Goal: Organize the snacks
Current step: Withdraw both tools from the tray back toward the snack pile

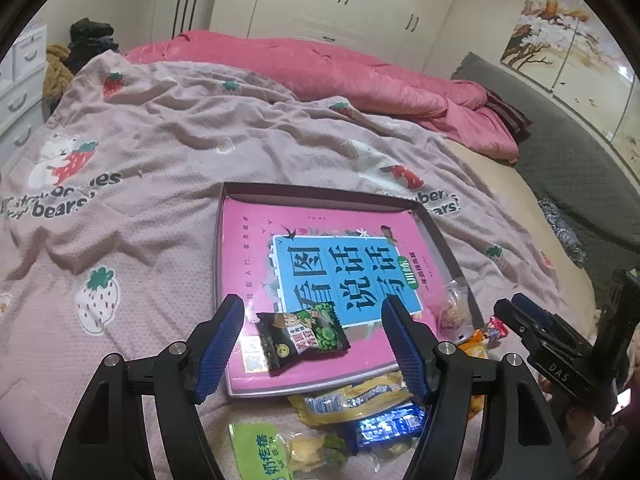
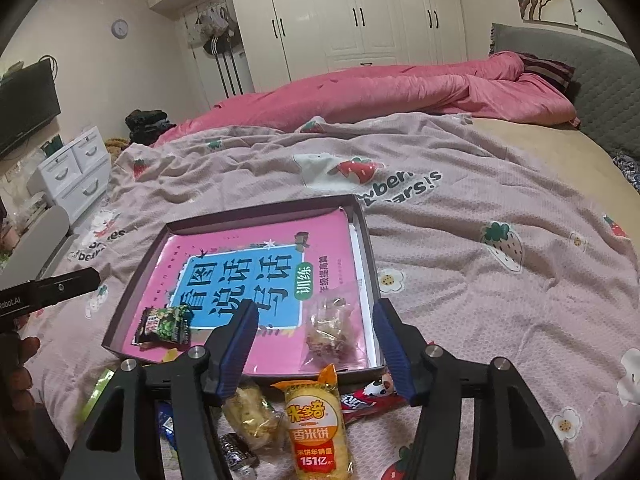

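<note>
Nearest the left wrist camera, the left gripper (image 1: 314, 344) stands wide apart with nothing between its blue pads (image 1: 218, 350); under and just nearer than it lies a loose heap of snacks on the bedspread: a yellow packet (image 1: 352, 398), a blue wrapped bar (image 1: 390, 426) and a green-labelled bag (image 1: 256, 452). In the right wrist view the right gripper (image 2: 314, 346) is likewise parted and empty, and below it lie a yellow rice-cake pack (image 2: 318, 424), a clear bag of pale pieces (image 2: 252, 414) and a red packet (image 2: 370, 398). Just beyond both claws sits the shallow dark-walled box (image 1: 438, 236), its floor covered by a pink book with a blue panel (image 1: 344, 272). Two snacks lie inside it: a dark green pea packet (image 1: 302, 338) at the near left corner, resting on the book, and a clear bag of brownish sweets (image 2: 334, 330) at the near right corner. The pea packet touches neither pad. At the right edge of the left view the other gripper shows, well apart from the box. Farther off, the pink strawberry-print bedspread (image 2: 500, 200) runs across the bed, then a rumpled rose quilt (image 2: 400, 88), a grey headboard (image 2: 592, 80) at the far right, and white wardrobe doors (image 2: 360, 12) against the far wall.
</note>
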Motion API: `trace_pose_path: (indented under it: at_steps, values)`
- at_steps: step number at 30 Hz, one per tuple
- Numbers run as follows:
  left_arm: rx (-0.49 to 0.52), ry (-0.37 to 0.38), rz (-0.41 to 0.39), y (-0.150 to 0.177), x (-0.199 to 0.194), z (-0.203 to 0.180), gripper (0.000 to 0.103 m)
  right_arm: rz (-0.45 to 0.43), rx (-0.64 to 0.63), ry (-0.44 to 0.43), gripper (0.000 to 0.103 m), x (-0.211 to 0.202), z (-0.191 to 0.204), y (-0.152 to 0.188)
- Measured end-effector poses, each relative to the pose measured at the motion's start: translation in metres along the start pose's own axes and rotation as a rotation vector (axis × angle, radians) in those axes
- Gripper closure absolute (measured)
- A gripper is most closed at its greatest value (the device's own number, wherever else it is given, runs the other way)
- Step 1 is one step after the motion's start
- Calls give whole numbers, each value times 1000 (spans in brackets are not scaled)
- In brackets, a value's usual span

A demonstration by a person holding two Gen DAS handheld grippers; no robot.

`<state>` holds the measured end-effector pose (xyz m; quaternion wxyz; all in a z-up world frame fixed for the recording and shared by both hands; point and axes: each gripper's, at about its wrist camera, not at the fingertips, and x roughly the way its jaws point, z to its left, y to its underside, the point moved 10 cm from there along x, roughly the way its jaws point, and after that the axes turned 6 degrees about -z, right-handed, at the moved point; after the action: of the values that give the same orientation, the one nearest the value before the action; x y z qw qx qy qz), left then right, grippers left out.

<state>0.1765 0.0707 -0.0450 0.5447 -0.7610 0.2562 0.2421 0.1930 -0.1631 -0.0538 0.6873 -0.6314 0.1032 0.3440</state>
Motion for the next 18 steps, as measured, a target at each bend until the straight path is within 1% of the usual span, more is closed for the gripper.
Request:
trace_pose_path:
  at_steps: [11,18]
  values:
    - [30,23,-26,-2,-19,-8,29,-17,-25,-14,43,-15,10,1]
    - [31,37,-32,-2,-29,-9,29,-23,-34,-19,43,-23,13,2]
